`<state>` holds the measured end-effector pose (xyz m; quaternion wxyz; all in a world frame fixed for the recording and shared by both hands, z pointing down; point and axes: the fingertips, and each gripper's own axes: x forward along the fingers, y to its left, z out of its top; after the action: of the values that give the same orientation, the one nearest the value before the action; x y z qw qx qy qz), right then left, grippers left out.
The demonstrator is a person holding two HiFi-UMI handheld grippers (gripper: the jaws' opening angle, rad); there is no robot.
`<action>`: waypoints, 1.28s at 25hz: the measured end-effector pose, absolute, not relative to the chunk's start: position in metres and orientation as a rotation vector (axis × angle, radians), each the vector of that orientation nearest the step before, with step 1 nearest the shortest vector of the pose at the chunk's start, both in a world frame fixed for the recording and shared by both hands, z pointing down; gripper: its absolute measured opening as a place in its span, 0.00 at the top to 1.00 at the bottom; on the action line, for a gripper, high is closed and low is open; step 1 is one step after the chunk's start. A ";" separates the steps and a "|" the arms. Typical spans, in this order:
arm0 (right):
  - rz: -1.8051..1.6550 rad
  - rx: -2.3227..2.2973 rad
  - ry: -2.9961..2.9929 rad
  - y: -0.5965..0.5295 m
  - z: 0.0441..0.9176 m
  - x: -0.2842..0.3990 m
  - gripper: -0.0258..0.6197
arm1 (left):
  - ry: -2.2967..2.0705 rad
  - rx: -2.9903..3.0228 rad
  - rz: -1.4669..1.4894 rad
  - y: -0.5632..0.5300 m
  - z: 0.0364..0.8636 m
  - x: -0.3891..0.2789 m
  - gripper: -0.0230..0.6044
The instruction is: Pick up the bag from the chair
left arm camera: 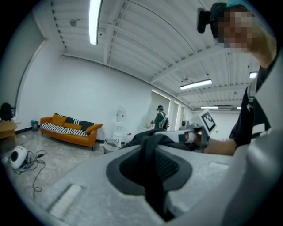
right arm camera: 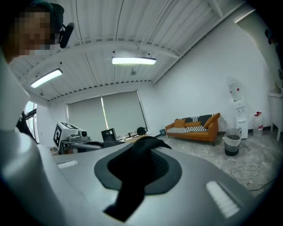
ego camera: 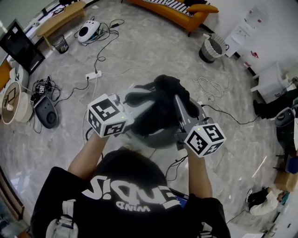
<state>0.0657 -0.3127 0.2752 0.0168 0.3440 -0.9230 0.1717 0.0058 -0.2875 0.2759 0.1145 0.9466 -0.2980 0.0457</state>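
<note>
In the head view a black bag [ego camera: 160,104] hangs between both grippers, above the grey round chair [ego camera: 160,140]. The left gripper [ego camera: 133,99] is shut on a black strap of the bag at the bag's left side. The right gripper [ego camera: 180,103] is shut on the bag's right side. In the left gripper view the strap [left arm camera: 150,152] runs down between the grey jaws of the left gripper [left arm camera: 154,181]. The right gripper view shows black bag fabric [right arm camera: 137,152] pinched in the right gripper [right arm camera: 130,181]. Most of the chair is hidden under the bag.
An orange sofa [ego camera: 186,11] stands along the far wall, with a bin [ego camera: 212,49] near it. Cables and a power strip [ego camera: 93,75] lie on the floor to the left. A water dispenser [ego camera: 244,28] and boxes stand at the right. Another person [left arm camera: 160,118] stands far off.
</note>
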 end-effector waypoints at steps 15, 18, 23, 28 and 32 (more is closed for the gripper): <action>0.548 0.873 -2.988 -0.214 0.268 0.030 0.89 | -0.939 2.733 0.100 -0.184 0.266 -0.025 0.89; 0.549 0.868 -2.993 -0.185 0.269 0.023 0.88 | -0.940 2.737 0.096 -0.156 0.266 -0.031 0.89; 0.539 0.881 -2.999 -0.133 0.266 -0.003 0.88 | -0.915 2.744 0.075 -0.104 0.265 -0.058 0.89; 0.561 0.910 -2.989 -0.088 0.268 -0.037 0.88 | -0.870 2.747 0.083 -0.059 0.266 -0.091 0.89; 0.560 0.937 -2.995 -0.049 0.273 -0.056 0.88 | -0.825 2.757 0.100 -0.024 0.268 -0.109 0.89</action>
<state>-0.0557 -0.0490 0.2728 -0.0229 0.2939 -0.9392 0.1758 -0.1092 -0.0236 0.2683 0.1308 0.9492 -0.2840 0.0346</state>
